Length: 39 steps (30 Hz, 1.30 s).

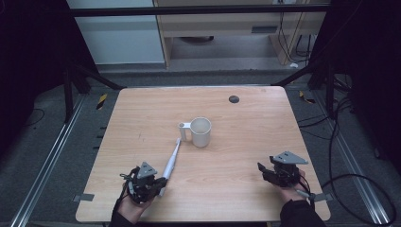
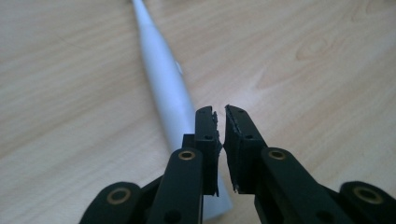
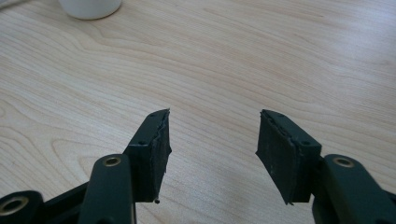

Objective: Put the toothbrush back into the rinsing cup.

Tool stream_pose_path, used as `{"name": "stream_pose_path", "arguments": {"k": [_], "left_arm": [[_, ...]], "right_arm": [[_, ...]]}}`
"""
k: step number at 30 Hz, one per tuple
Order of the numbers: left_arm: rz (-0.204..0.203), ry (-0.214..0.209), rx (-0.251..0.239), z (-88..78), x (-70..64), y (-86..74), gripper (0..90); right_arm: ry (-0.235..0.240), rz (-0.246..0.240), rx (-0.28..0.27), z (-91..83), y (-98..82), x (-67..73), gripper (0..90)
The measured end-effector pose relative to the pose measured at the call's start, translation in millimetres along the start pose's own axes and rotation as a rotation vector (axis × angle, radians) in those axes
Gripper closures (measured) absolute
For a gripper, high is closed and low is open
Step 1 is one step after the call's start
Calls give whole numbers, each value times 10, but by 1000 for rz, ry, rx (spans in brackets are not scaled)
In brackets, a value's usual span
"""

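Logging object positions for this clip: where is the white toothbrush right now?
In the high view the toothbrush lies flat on the table, left of centre, running from the left tool up toward the white cup.

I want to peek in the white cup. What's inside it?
The cup stands upright on the table. From the high view, just its pale inner wall shows near the rim. The bottom is hidden, so I can't tell if anything lies down there.
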<state>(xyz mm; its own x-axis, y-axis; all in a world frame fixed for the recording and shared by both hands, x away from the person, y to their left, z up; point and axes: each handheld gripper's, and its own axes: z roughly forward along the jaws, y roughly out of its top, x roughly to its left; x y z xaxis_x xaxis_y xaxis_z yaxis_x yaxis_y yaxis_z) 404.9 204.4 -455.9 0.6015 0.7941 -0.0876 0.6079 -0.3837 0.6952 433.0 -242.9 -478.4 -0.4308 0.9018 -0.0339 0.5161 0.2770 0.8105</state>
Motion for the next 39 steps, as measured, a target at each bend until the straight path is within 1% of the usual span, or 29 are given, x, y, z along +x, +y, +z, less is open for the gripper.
{"name": "stream_pose_path", "arguments": {"k": [1,2,3,6,7,8,9,13,15,16,18,22,25,28,31,39], "left_arm": [[-15,22,-16,-33,59,52,796],[-15,22,-16,-33,59,52,787],[-21,30,-23,-47,90,77,787],[-37,50,-20,-51,178,155,740],[-46,54,-8,-37,206,182,691],[-58,56,2,-21,235,210,691],[-64,63,-2,-6,259,233,680],[-85,91,9,83,363,354,605],[-93,96,14,116,402,400,564],[-96,99,14,130,414,417,564],[-103,102,19,164,451,462,525],[-118,114,21,226,510,550,494],[-127,117,26,264,533,631,474],[-119,123,33,303,530,706,442],[-111,130,31,338,511,767,442],[-80,141,59,451,449,878,430]], "right_arm": [[0,1,0,2,1,1,439],[0,1,0,2,1,1,439],[-1,2,0,3,2,0,439],[-3,2,1,8,2,-5,437],[-3,10,4,9,2,-4,436],[-3,10,4,9,2,-4,436],[-4,8,4,10,3,-7,436],[-7,5,4,12,5,-22,432],[-8,11,5,14,5,-27,430],[-7,9,4,15,6,-34,429],[-10,9,5,16,8,-42,427],[-10,12,7,22,8,-44,424],[-10,8,11,28,10,-49,422],[-9,11,14,35,12,-52,419],[-7,16,16,34,13,-53,419],[-8,8,17,47,14,-61,415]]}}
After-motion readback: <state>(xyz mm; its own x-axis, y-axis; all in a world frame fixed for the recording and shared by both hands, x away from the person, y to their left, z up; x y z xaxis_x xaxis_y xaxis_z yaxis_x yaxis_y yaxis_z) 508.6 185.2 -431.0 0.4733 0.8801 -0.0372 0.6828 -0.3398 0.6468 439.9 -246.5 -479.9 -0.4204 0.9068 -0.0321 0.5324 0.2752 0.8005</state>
